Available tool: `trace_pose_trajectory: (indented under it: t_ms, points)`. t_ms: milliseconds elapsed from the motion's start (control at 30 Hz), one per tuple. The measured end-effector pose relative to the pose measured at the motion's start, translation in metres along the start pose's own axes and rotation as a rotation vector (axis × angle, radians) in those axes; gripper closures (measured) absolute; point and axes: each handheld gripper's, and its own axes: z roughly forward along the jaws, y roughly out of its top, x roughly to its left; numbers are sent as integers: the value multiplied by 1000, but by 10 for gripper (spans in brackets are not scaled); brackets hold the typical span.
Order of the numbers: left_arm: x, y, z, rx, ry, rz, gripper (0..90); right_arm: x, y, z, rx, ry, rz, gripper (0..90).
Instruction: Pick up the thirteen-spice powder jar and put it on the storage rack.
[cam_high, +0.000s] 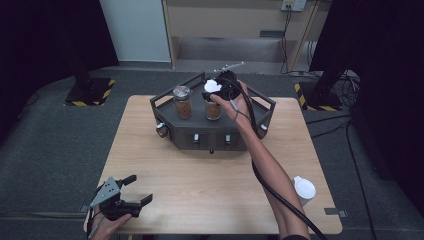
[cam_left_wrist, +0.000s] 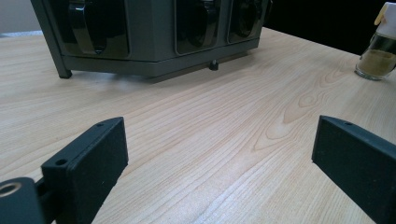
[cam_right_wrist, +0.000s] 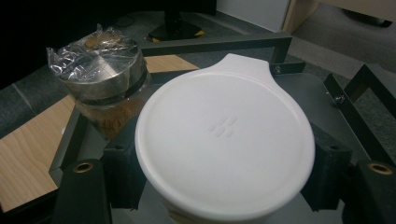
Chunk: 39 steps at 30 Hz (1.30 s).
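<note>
A dark grey rack (cam_high: 210, 135) stands at the far middle of the wooden table (cam_high: 200, 175). On it are a silver-lidded spice jar (cam_high: 182, 102) and a white-lidded spice jar (cam_high: 213, 107) with brown contents. My right gripper (cam_high: 213, 92) reaches over the rack and is shut on the white-lidded jar just under its lid. In the right gripper view the white lid (cam_right_wrist: 224, 135) sits between the black jaws of the right gripper (cam_right_wrist: 224, 168), with the silver-lidded jar (cam_right_wrist: 100, 70) to its left. My left gripper (cam_high: 139, 189) is open near the table's front left corner; the left gripper (cam_left_wrist: 219, 154) holds nothing.
Another white-lidded jar (cam_high: 304, 189) stands on the table at the front right; that jar (cam_left_wrist: 379, 49) has yellowish contents. The rack (cam_left_wrist: 154, 42) has dark recesses along its front. Black stands and cables sit on the floor beyond the table.
</note>
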Motion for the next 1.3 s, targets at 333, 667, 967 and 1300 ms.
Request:
trace_pose_trajectory:
  t_ms: [333,667,967,1300]
  points:
    - [0,0,0,2,-3,3,22,8,-5,-20,-92,-14,-46,64]
    - [-1,1,1,6,-4,7,22,16,-3,-61,-146,13,-91,58]
    - [-1,1,1,6,-5,12,22,19,-15,-105,-194,56,-124,56]
    - [-1,2,2,9,-4,14,22,19,-42,-143,-223,69,-154,53]
